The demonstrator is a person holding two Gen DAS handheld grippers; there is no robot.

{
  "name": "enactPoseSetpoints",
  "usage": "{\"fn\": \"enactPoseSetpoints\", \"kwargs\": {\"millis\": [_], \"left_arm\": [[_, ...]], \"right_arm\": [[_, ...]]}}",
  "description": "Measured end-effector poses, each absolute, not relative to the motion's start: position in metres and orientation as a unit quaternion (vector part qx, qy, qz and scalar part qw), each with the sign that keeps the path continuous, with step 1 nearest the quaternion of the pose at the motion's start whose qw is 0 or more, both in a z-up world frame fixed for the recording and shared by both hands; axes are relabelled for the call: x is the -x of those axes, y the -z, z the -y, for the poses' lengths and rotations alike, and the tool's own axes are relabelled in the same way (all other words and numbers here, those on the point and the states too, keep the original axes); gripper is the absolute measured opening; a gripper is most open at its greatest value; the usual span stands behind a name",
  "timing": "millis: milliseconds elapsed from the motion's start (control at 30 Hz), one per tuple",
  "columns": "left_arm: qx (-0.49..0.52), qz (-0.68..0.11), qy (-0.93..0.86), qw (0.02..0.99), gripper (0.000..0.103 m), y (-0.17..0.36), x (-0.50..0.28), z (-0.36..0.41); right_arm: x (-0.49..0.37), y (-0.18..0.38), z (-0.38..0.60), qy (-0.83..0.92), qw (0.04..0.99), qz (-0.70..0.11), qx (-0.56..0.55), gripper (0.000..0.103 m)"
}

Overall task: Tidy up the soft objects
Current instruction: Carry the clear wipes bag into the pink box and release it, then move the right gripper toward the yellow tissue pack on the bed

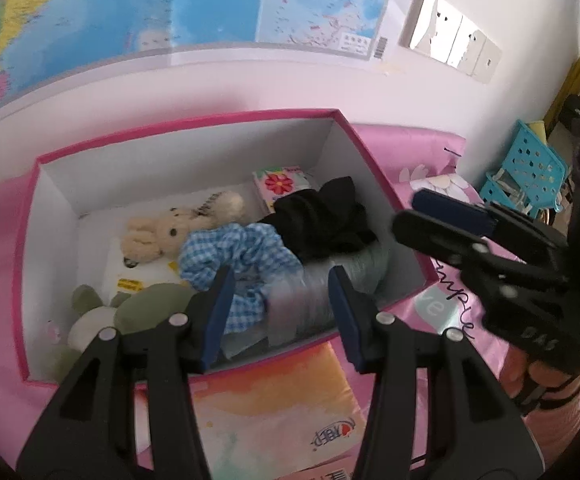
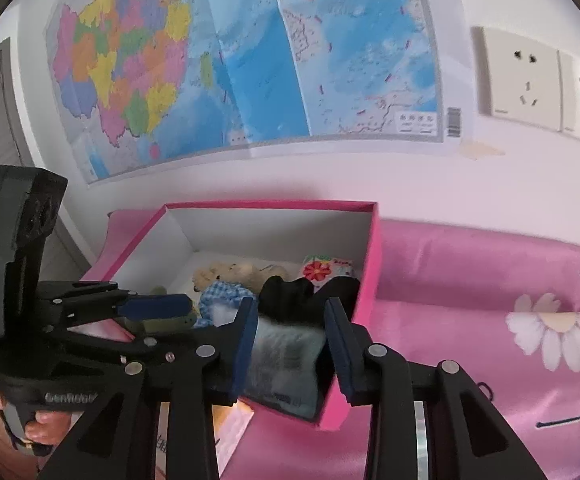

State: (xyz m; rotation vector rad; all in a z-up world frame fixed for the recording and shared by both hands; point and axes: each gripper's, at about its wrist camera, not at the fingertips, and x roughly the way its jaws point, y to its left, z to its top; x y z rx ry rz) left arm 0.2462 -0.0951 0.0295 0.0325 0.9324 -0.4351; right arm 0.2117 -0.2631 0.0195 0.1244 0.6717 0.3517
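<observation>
A pink box [image 1: 30,240] with white inner walls sits on a pink bedspread. Inside lie a beige plush bear [image 1: 158,234], a blue checked cloth [image 1: 238,256], a black garment [image 1: 322,220], a grey folded cloth [image 1: 318,284], a green and white plush [image 1: 102,312] and a flowered tissue pack [image 1: 280,184]. My left gripper [image 1: 282,300] is open and empty above the box's near edge. My right gripper [image 2: 290,340] is open and empty over the grey cloth [image 2: 286,356] at the box's [image 2: 370,276] near corner. Each gripper also shows in the other's view.
A map [image 2: 230,60] hangs on the wall behind the box, with power sockets [image 2: 526,80] to its right. A colourful paper bag [image 1: 274,408] lies in front of the box. A blue perforated basket [image 1: 530,168] stands at the right. The pink bedspread [image 2: 490,300] extends right.
</observation>
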Motion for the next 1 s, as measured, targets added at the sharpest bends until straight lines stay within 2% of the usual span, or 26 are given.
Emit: {"fn": "enactPoseSetpoints", "kwargs": {"millis": [267,433,500,700,1000], "left_arm": [[-0.023,-0.392,0.230,0.890,0.051,-0.052,-0.195,0.072],[-0.035,-0.358,0.253,0.898,0.056,-0.062,-0.150,0.053],[-0.037,-0.359,0.256,0.897,0.056,-0.060,-0.135,0.044],[-0.039,-0.376,0.239,0.894,0.056,-0.037,-0.102,0.014],[-0.028,-0.434,0.225,0.872,0.056,0.013,-0.078,-0.008]], "right_arm": [[-0.167,-0.033,0.271,-0.224,0.920,-0.306,-0.096,0.036],[-0.128,-0.038,0.268,-0.277,0.907,-0.299,-0.106,0.040],[-0.115,-0.037,0.264,-0.296,0.900,-0.301,-0.109,0.044],[-0.080,-0.017,0.247,-0.336,0.875,-0.330,-0.111,0.044],[-0.045,0.043,0.205,-0.386,0.815,-0.419,-0.105,0.044]]}}
